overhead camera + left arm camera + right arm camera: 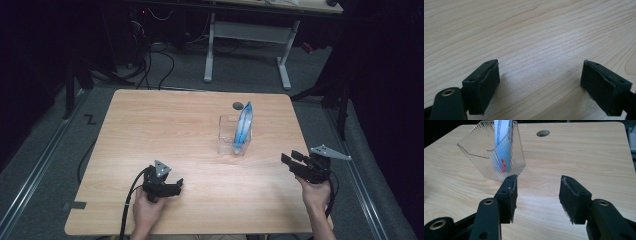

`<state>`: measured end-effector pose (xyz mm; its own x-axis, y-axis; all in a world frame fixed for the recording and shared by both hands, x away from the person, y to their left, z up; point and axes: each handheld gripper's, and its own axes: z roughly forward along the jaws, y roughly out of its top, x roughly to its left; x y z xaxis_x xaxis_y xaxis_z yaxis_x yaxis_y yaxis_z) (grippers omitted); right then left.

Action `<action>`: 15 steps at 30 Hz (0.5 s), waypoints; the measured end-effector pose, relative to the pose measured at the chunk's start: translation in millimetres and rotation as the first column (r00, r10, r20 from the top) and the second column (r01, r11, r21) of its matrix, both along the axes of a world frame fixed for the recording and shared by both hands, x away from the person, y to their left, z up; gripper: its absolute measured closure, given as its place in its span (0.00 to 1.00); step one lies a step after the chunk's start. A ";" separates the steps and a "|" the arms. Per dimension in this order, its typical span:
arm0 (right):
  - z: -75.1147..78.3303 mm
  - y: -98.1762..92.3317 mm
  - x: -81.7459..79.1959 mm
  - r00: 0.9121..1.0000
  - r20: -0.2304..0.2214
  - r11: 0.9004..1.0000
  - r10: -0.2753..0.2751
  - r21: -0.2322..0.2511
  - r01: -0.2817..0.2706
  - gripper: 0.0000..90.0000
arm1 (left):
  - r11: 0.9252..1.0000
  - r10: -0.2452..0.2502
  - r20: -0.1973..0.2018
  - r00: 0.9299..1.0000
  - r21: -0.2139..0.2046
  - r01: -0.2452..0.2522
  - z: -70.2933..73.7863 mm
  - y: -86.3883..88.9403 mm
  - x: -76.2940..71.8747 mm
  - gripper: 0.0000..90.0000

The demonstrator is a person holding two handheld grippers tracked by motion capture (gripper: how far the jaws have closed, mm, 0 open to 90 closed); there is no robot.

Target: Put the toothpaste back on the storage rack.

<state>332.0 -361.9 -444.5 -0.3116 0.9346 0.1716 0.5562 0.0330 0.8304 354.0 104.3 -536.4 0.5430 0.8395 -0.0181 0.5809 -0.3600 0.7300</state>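
A clear ribbed plastic holder (234, 135) stands right of the table's middle with a blue and white tube (243, 125) upright in it. The right gripper view has the holder (491, 160) and the tube (503, 147) just beyond the left jaw. My right gripper (290, 159) hovers near the table's right edge, open, nothing between its jaws, pointing left toward the holder. My left gripper (179, 185) rests low at the front left, open and empty over bare wood (536, 50).
The wooden table (165, 125) has a round cable hole (238, 105) behind the holder, also seen at the far edge in the right gripper view (543, 133). Behind the table stand a white desk frame (250, 45) and cables on the floor.
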 end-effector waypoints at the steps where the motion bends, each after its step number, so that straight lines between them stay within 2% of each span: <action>1: -0.9 -0.1 -0.3 1.000 -0.002 1.000 -0.002 0.000 0.002 0.54 | 1.000 0.000 0.000 1.000 0.000 0.000 0.0 0.0 0.0 0.18; 7: -10.8 -1.7 -1.2 1.000 -0.018 1.000 -0.010 0.004 0.011 0.54 | 1.000 0.000 0.000 1.000 0.000 0.000 0.0 0.0 0.0 0.18; 15: -22.7 -1.7 -0.6 0.998 -0.054 1.000 -0.021 -0.012 0.021 0.54 | 1.000 0.000 0.000 1.000 0.000 0.000 0.0 0.0 0.0 0.18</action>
